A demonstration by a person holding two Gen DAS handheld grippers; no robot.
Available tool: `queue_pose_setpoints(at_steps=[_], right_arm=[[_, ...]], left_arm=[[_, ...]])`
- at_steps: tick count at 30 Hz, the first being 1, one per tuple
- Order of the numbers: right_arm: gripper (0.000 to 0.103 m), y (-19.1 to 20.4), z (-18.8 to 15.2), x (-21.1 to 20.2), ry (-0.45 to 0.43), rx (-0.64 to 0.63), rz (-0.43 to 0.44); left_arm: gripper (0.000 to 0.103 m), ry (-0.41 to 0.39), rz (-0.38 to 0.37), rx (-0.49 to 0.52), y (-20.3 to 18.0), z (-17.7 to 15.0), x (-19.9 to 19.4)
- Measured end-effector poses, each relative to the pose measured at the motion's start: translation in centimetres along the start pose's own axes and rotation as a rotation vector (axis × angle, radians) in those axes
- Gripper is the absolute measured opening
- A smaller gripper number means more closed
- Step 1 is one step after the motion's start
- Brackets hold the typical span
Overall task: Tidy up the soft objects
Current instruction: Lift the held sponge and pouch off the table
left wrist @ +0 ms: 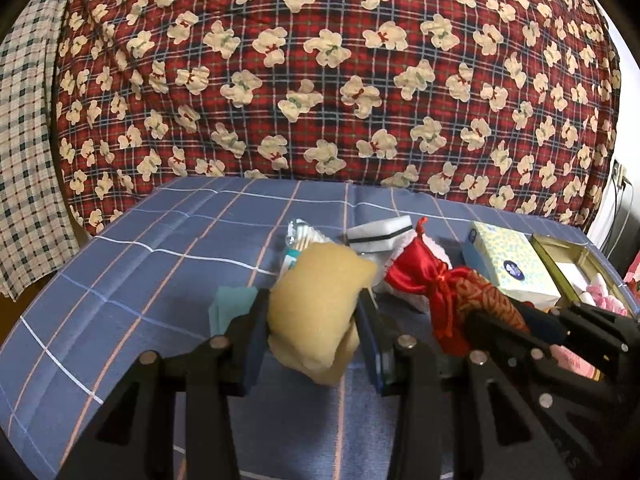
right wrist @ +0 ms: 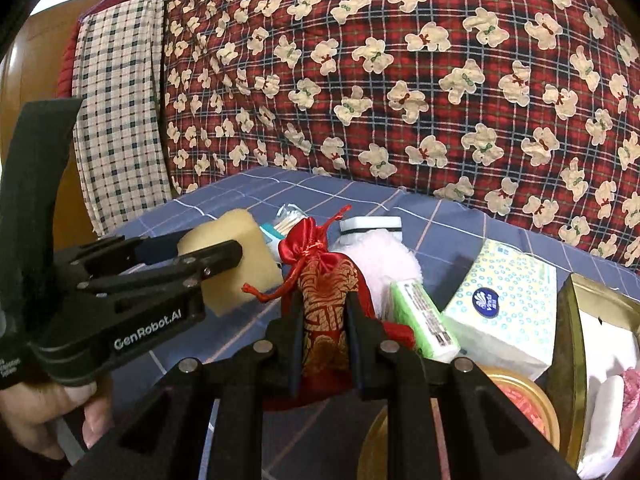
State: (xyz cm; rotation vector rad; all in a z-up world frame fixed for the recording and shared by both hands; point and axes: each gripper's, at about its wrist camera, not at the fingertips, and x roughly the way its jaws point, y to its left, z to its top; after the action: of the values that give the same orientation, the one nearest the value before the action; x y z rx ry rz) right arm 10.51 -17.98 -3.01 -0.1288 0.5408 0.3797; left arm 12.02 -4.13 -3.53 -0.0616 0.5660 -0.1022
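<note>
The left gripper is clamped on a yellow sponge, its two pads pressing in on either side so the soft block bulges above and below them; the sponge hangs between the fingers just above the blue checked sheet. It is pale yellow, porous and thick, squeezed narrow at the grip. Just beside it, the right gripper is closed tight on a red drawstring pouch, gripping the gold-patterned body while the gathered satin neck and knotted cord stand up past the fingertips. In the left wrist view the pouch sits right of the sponge, with the right gripper's black fingers reaching in from the sheet's right edge. Behind the two lie a pack of cotton swabs, a white and black sponge block and something fluffy pink. Toward the right edge stand a tissue box, a green packet and an open gold tin.
</note>
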Motion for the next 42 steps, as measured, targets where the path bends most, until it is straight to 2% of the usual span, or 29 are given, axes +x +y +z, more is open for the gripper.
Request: queue_pose_setpoints(at_steps=[9, 17, 23, 27, 32, 42], right_arm=[[0.021, -0.3, 0.6, 0.5, -0.030, 0.027, -0.027], [0.021, -1.1, 0.8, 0.2, -0.064, 0.055, -0.053], [0.021, -1.2, 0.8, 0.0, -0.075, 0.057, -0.058], [0.021, -1.3, 0.7, -0.3, -0.096, 0.061, -0.062], [0.021, -1.3, 0.6, -1.0, -0.136, 0.058, -0.063], [0.021, -1.2, 0.4, -1.9, -0.190, 0.049, -0.060]], left_arm=[[0.041, -0.015, -0.009, -0.014, -0.6, 0.1, 0.0], [0.041, -0.065, 0.007, -0.015, -1.7, 0.5, -0.2], [0.041, -0.060, 0.013, -0.024, -2.0, 0.6, 0.2], [0.041, -0.053, 0.042, -0.009, -2.5, 0.7, 0.5], [0.041, -0.104, 0.066, 0.005, -2.8, 0.6, -0.5], [0.041, -0.152, 0.088, 0.010, -2.9, 0.5, -1.3]])
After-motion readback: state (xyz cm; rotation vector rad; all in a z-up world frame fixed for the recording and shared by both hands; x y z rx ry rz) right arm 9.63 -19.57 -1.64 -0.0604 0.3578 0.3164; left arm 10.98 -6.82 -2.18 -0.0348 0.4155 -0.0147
